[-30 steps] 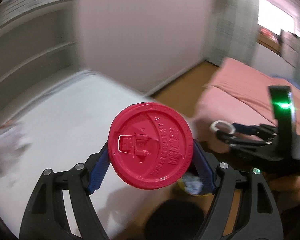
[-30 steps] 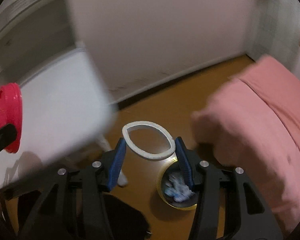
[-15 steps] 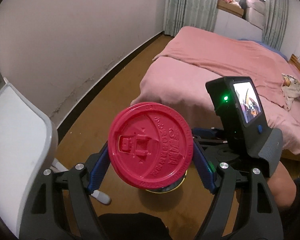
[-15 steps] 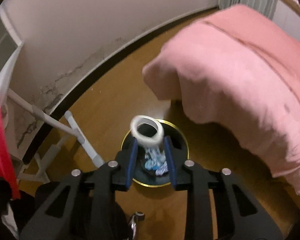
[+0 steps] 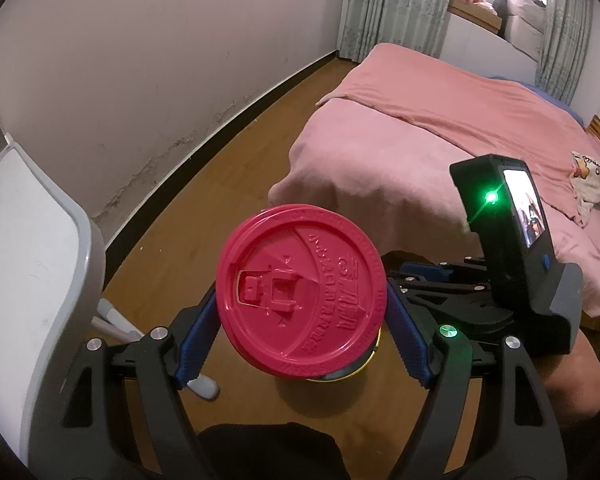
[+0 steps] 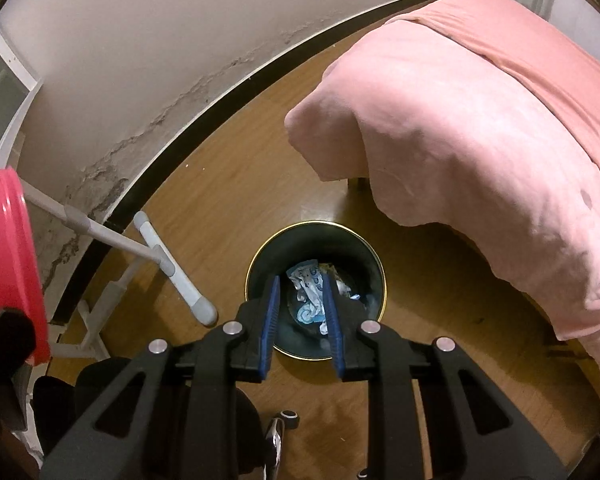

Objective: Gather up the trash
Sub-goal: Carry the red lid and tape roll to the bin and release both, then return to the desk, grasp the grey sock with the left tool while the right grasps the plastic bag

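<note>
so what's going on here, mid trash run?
A person holds a gripper in each hand over a black bin on the wood floor, beside a pink bed. The left gripper clamps a red cup lid. The right gripper hangs right above the bin; its jaws have just been closing and nothing is between them. Crumpled paper lies in the bin. The lid is not yet dropped.

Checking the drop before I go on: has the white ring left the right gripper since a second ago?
Yes. The right gripper has just been closing and now holds nothing; the ring is gone from between its pads, which hang over the trash bin. Whether it landed inside is unclear.
</note>
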Motion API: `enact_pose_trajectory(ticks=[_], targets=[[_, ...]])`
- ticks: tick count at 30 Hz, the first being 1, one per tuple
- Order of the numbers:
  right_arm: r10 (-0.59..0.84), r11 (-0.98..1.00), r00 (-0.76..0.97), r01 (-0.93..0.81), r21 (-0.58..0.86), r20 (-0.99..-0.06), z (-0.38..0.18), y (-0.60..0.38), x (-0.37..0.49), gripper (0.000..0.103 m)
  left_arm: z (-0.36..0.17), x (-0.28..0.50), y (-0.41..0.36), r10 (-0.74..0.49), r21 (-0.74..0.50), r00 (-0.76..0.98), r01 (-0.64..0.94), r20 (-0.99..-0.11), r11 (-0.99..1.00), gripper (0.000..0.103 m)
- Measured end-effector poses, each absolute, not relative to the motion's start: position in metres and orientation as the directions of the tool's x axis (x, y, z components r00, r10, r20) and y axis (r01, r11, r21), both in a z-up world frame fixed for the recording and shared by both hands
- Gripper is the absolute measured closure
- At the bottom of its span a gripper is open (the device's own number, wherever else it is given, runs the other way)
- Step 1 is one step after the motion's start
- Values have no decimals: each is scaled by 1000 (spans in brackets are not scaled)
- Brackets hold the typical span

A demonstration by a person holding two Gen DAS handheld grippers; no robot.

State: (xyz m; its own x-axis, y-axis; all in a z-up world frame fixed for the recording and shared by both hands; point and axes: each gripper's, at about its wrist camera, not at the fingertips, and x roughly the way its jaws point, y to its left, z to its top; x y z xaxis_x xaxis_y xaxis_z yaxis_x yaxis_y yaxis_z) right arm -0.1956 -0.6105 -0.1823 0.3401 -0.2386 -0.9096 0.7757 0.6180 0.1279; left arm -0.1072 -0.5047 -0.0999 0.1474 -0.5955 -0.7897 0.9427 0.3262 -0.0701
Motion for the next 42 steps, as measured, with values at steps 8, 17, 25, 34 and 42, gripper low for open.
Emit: enact_pose_trajectory(ticks=[8, 17, 25, 34, 42], targets=[[-331, 548, 338, 829, 112, -881, -169, -622, -212, 23, -111, -104, -512, -578, -76, 126, 947, -806, 312, 27], [-421, 413, 300, 903, 114, -856, -159, -644, -244, 23, -124, -114, -531, -568, -83, 87, 960, -819, 267, 26], [-449, 347, 299, 927, 145, -842, -154, -652, -263, 23, -129, -117, -545, -564, -94, 77, 959, -822, 268, 18], [-444, 368, 304, 920, 138, -843, -153, -648, -260, 23, -122, -119, -547, -570, -86, 86, 960, -817, 268, 15], [-457, 458, 328, 884, 97, -827, -140, -625, -239, 23, -83, -95, -493, -599, -51, 171, 940, -782, 336, 10]])
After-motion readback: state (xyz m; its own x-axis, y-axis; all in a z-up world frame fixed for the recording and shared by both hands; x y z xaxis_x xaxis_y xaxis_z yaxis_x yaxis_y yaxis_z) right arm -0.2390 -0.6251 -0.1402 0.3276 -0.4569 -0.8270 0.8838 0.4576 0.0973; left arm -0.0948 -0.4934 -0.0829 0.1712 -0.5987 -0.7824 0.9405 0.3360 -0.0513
